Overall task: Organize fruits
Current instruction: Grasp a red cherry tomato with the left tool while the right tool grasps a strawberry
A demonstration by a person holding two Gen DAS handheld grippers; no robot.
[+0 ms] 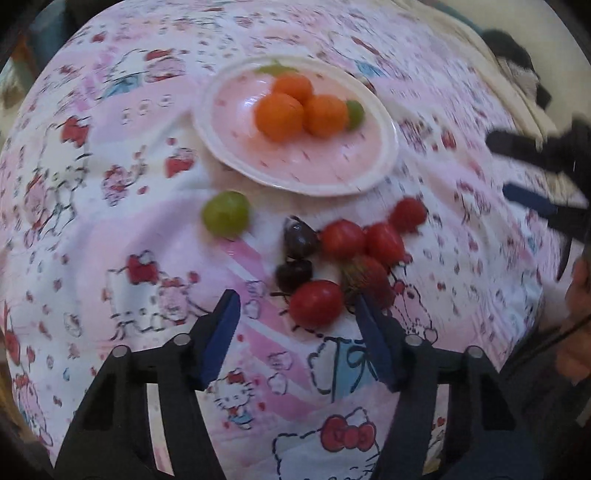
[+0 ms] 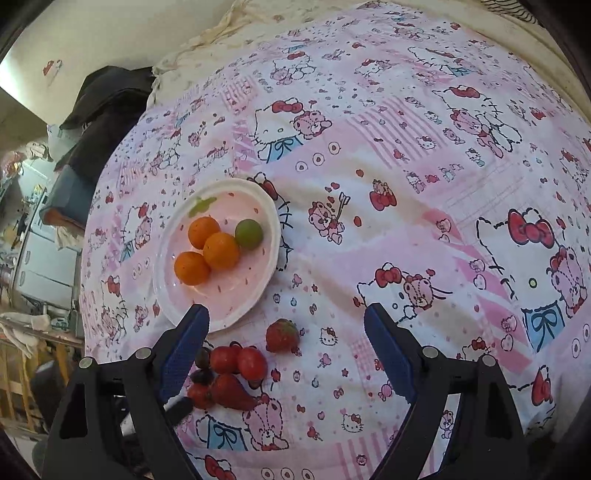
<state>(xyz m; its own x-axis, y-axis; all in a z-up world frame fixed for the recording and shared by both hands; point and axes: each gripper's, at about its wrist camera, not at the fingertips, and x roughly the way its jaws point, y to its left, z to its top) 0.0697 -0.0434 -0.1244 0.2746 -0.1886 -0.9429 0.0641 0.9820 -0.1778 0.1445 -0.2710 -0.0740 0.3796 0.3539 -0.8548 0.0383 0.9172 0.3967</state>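
A pink plate [image 1: 295, 162] [image 2: 229, 295] on the Hello Kitty cloth holds three oranges [image 1: 279, 116] [image 2: 221, 250] and a green grape [image 1: 355, 112] [image 2: 249, 233]. Another green grape [image 1: 226, 213] lies loose on the cloth near the plate. A cluster of red tomatoes [image 1: 316, 302] [image 2: 252, 363], strawberries [image 1: 369, 280] [image 2: 282, 335] and dark cherries [image 1: 299, 238] [image 2: 202, 358] lies in front of the plate. My left gripper [image 1: 295, 306] is open and empty, just before the nearest tomato. My right gripper [image 2: 286, 321] is open and empty above the cluster; it also shows at the right edge of the left wrist view [image 1: 532, 177].
The patterned cloth [image 2: 406, 184] covers a bed-like surface. A cream pillow or sheet [image 2: 221, 33] lies at the far edge. Dark clothing [image 2: 107, 99] and cluttered furniture [image 2: 40, 240] stand beyond the left edge of the cloth.
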